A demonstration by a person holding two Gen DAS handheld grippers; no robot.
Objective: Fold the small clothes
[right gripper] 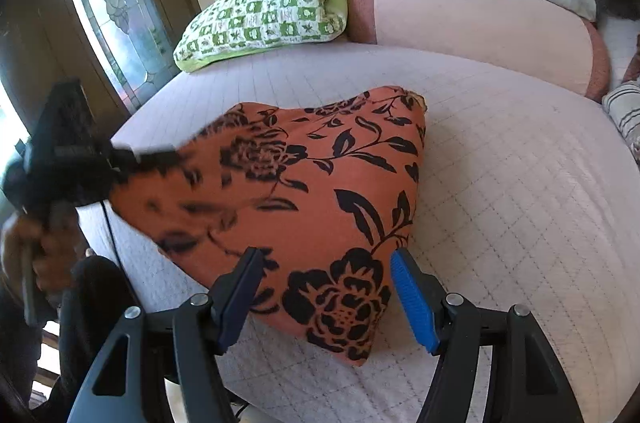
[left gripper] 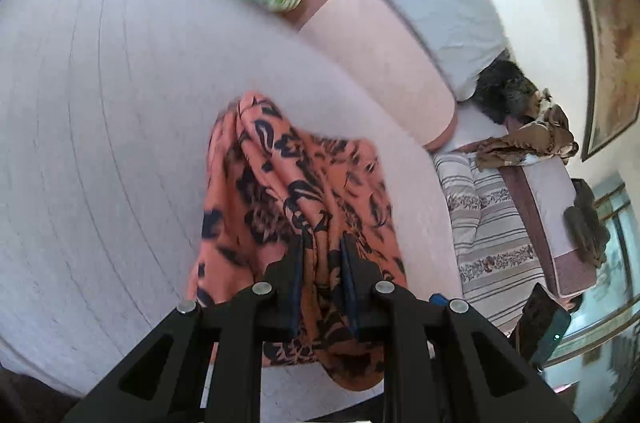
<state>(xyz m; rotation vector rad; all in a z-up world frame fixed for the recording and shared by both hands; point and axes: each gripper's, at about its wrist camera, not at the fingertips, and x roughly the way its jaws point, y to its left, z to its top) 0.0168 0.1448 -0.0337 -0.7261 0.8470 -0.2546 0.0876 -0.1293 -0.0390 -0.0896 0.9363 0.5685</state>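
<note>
Holding a bunched edge of the orange floral garment [left gripper: 296,207] in your left gripper [left gripper: 323,263], with its jaws nearly closed on the cloth, you have one side lifted off the quilted bedcover [left gripper: 100,103], and that is where the risk lies. Your right gripper [right gripper: 324,287] stands with its jaws wide apart and nothing pinched; the near corner of the garment lies between its pads [right gripper: 412,303] on the bed, untouched. With only one side gripped, the cloth can drag and skew as you carry it, so the fold would land crooked or bunch into a ridge. The fabric looks thin and slippery, a judgement only, and a narrow pinch like this one could let it slide out partway across. From the right wrist view the garment rises from the bedcover toward your left gripper at the left edge, which is blurred, so you cannot read how much cloth it has. If you close the right gripper now you may catch the bedcover along with the corner and pull both up. The green patterned cushion [right gripper: 264,15] and pink bolster [right gripper: 472,27] sit well apart at the head of the bed, so crowding is not the worry.
</note>
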